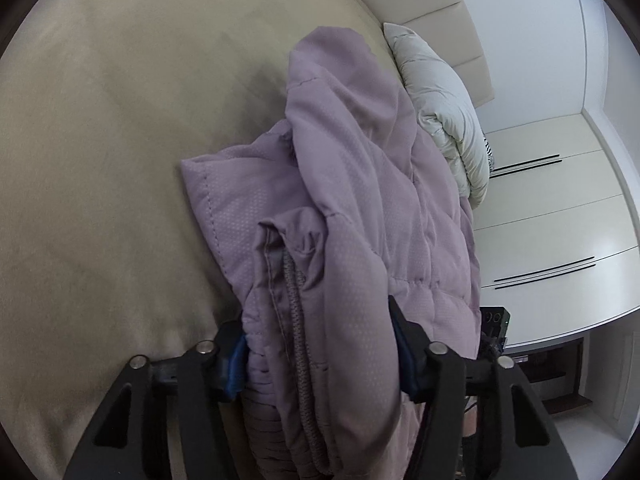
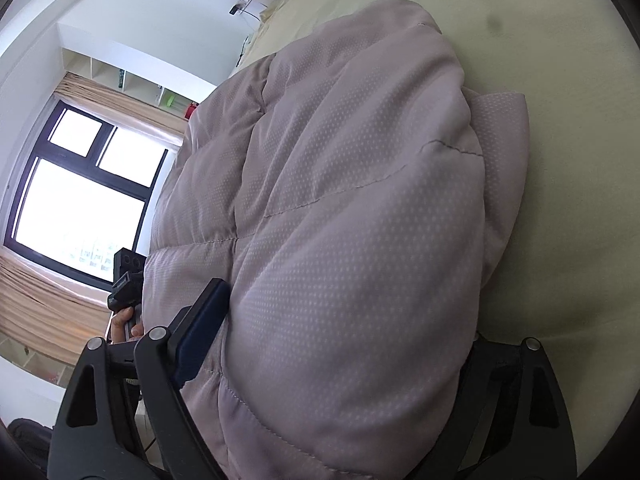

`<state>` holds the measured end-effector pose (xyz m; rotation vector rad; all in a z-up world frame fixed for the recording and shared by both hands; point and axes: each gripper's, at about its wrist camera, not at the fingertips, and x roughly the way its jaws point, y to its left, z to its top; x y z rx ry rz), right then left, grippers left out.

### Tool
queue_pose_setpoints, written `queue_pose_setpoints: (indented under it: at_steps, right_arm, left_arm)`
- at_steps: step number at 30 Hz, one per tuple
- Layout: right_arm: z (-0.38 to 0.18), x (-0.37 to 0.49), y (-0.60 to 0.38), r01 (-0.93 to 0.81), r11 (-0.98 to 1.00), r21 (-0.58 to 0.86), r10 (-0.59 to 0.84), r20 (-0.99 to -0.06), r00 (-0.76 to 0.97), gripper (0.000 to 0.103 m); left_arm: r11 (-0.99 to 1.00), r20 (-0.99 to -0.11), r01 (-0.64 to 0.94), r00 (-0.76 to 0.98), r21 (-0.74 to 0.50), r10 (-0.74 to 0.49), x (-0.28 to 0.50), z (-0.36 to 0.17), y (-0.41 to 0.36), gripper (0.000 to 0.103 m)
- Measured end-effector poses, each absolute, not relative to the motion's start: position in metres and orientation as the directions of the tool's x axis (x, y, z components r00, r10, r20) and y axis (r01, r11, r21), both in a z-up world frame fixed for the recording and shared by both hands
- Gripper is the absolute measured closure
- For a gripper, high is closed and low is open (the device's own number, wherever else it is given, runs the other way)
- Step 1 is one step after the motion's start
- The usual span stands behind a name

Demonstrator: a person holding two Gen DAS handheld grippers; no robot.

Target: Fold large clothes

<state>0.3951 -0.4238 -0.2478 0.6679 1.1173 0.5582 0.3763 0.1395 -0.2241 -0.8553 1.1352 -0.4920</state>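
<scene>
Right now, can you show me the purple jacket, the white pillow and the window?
purple jacket (image 1: 360,184), left wrist view, middle of its quilted top.
white pillow (image 1: 444,108), left wrist view, puffy side.
window (image 2: 80,204), right wrist view, big lower pane.

One mauve quilted jacket lies on one beige bed — the only garment of that colour in either view, and it fills most of the right wrist view too. One drawcord runs down its hem. One pale grey padded item, pillow or second coat, sits at the bed's far edge. Two grippers: the left gripper shows two fingers, each with one blue pad; the right gripper shows one finger clearly, the other mostly hidden by cloth. One window with four panes — and one hand beside it.
</scene>
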Motion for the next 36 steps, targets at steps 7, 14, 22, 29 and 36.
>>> queue_pose_setpoints:
  at_steps: [7, 14, 22, 29, 36]
  right_arm:
    - [-0.214, 0.378, -0.410, -0.122, 0.765, 0.633, 0.619, -0.670, 0.409, 0.051]
    - [-0.167, 0.335, -0.392, -0.153, 0.789, 0.595, 0.590, -0.664, 0.460, 0.062]
    - [-0.146, 0.245, -0.363, -0.184, 0.732, 0.656, 0.655, -0.605, 0.452, 0.063]
    - [-0.195, 0.174, -0.350, -0.069, 0.679, 0.731, 0.675, -0.585, 0.449, 0.062]
    - [-0.252, 0.168, -0.368, 0.075, 0.596, 0.799, 0.647, -0.534, 0.544, 0.033]
  left_arm:
    - [0.625, -0.588, -0.052, 0.409, -0.779, -0.698, 0.359, -0.203, 0.138, 0.066]
    - [0.611, -0.554, -0.020, 0.445, -0.792, -0.703, 0.304, -0.162, 0.147, 0.069]
    - [0.624, -0.546, 0.019, 0.463, -0.781, -0.698, 0.202, -0.122, 0.173, 0.068]
    - [0.622, -0.596, -0.090, 0.421, -0.777, -0.684, 0.153, -0.185, 0.195, 0.060]
    - [0.547, -0.549, -0.154, 0.467, -0.823, -0.693, 0.149, -0.216, 0.197, 0.045]
